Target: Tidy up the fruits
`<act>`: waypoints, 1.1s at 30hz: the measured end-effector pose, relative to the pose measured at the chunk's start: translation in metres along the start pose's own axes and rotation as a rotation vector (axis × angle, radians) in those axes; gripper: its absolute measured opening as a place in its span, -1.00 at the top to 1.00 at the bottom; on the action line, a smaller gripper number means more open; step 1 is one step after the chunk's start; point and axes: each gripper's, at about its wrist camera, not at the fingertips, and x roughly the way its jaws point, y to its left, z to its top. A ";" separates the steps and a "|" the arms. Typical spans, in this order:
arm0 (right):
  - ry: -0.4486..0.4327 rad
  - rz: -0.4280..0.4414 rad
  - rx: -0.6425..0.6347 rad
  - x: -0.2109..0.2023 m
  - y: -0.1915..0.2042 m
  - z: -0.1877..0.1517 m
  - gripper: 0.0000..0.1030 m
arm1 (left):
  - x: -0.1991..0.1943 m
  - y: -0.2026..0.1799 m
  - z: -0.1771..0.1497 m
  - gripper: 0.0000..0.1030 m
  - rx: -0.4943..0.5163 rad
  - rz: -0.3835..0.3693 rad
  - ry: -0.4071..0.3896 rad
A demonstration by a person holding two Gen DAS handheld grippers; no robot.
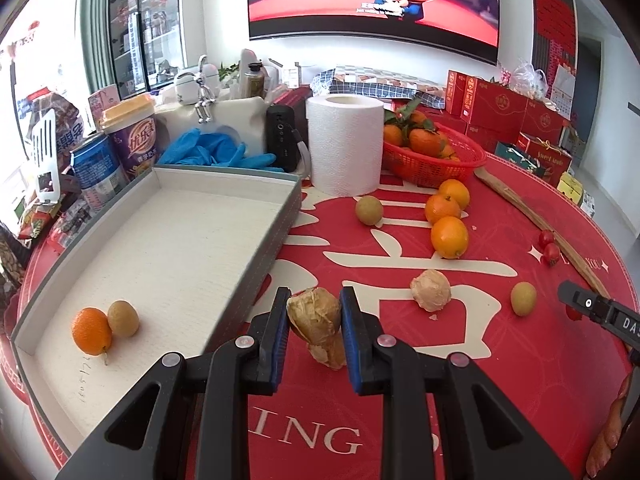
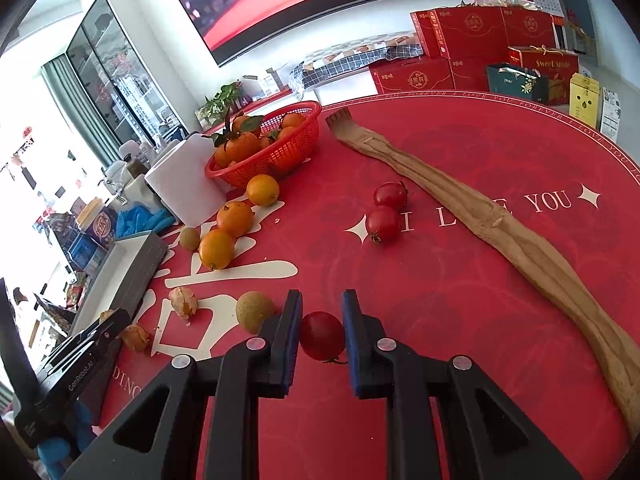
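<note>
My left gripper point(image 1: 314, 300) is shut on a papery husked physalis point(image 1: 316, 322) just above the red mat, beside the grey-rimmed white tray point(image 1: 200, 236). The tray holds an orange point(image 1: 91, 330) and a small green-brown fruit point(image 1: 123, 317). My right gripper point(image 2: 322, 304) has its jaws around a cherry tomato point(image 2: 322, 335) that rests on the mat, and both pads touch it. Loose on the mat are three oranges point(image 1: 449, 237), another husked physalis point(image 1: 431, 290), two green-brown fruits point(image 1: 523, 298) and two more cherry tomatoes point(image 2: 383, 222).
A red basket of tangerines point(image 1: 434, 160) and a paper towel roll point(image 1: 344, 144) stand behind the loose fruit. A long wooden back scratcher point(image 2: 500, 232) lies across the right of the mat. Cups, cans, blue gloves point(image 1: 218, 152) and red boxes crowd the back.
</note>
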 end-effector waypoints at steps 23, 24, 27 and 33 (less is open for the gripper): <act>0.053 -0.115 -0.208 0.024 0.072 0.001 -0.23 | -0.026 0.099 0.010 0.48 -0.230 0.079 -0.054; 0.066 -0.125 -0.211 0.028 0.072 0.001 -0.23 | -0.025 0.100 0.009 0.48 -0.233 0.080 -0.052; 0.125 -0.157 -0.209 0.044 0.069 -0.003 -0.22 | -0.024 0.105 0.009 0.48 -0.245 0.072 -0.043; 0.106 -0.190 -0.269 0.044 0.075 -0.007 0.33 | -0.019 0.108 0.008 0.48 -0.254 0.073 -0.018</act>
